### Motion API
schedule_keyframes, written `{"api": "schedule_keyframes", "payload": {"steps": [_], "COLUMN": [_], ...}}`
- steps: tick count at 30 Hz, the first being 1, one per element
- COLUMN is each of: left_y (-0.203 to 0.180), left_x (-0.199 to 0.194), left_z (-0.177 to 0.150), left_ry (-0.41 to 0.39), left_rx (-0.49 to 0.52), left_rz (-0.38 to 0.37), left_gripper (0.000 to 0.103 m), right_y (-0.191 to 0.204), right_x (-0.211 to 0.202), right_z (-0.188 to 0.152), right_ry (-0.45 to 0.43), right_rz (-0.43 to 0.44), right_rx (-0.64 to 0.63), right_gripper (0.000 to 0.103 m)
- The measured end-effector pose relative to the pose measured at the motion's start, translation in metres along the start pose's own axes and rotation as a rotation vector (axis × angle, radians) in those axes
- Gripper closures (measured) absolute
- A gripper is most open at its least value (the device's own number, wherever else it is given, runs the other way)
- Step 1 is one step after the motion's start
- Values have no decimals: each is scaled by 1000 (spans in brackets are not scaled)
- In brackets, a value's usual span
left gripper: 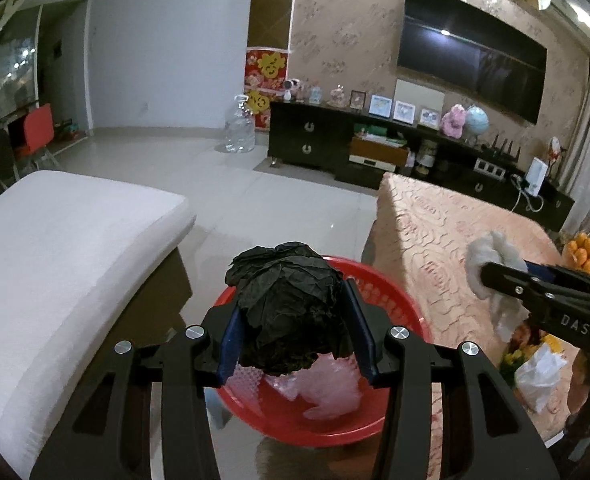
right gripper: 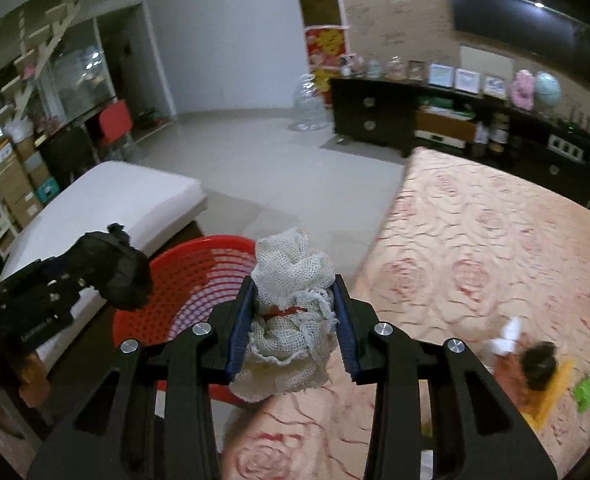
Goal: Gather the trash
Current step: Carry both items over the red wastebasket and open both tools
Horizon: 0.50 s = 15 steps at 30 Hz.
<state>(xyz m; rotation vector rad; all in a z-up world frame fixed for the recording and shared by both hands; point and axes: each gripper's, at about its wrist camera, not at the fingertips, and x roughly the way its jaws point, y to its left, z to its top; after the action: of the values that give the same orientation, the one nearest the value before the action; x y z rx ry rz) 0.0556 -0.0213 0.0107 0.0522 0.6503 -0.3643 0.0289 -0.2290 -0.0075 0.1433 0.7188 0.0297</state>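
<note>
My left gripper point(left gripper: 293, 300) is shut on a crumpled black paper wad point(left gripper: 287, 304), held right above the red perforated basket point(left gripper: 395, 296), which has clear plastic scraps point(left gripper: 327, 392) inside. My right gripper point(right gripper: 293, 300) is shut on a bundle of white mesh cloth point(right gripper: 291, 320) at the table's left edge, just right of the red basket point(right gripper: 215, 276). In the right wrist view the left gripper point(right gripper: 107, 276) with the black wad point(right gripper: 119, 272) hangs over the basket's left rim. In the left wrist view the right gripper point(left gripper: 491, 270) holds the white cloth point(left gripper: 491, 256) over the table.
The table wears a pink rose-patterned cloth point(right gripper: 475, 248), with a white scrap point(right gripper: 507, 336), a dark round object point(right gripper: 539, 364) and a green wrapper point(right gripper: 587, 392) on it. A white cushion point(left gripper: 63, 248) lies left of the basket. Oranges point(left gripper: 583, 256) and a plastic bag point(left gripper: 539, 372) sit at the right.
</note>
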Motion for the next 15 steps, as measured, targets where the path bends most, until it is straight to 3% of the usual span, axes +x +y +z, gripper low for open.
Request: {"api": "schedule_keyframes", "payload": {"steps": [6,15], "left_y": [17,18], "left_x": [13,39], "left_z": [-5,-10], "left_ry": [39,96], "left_rx": [4,2], "left_rz": [9,-39], "left_gripper": [59,58], "right_y": [22,26], "right_x": [29,58], "right_z": [2,1], "right_ry": [47,117], "right_rz": [42,78], "right_rx": [-13,12], "right_gripper": [65,64]}}
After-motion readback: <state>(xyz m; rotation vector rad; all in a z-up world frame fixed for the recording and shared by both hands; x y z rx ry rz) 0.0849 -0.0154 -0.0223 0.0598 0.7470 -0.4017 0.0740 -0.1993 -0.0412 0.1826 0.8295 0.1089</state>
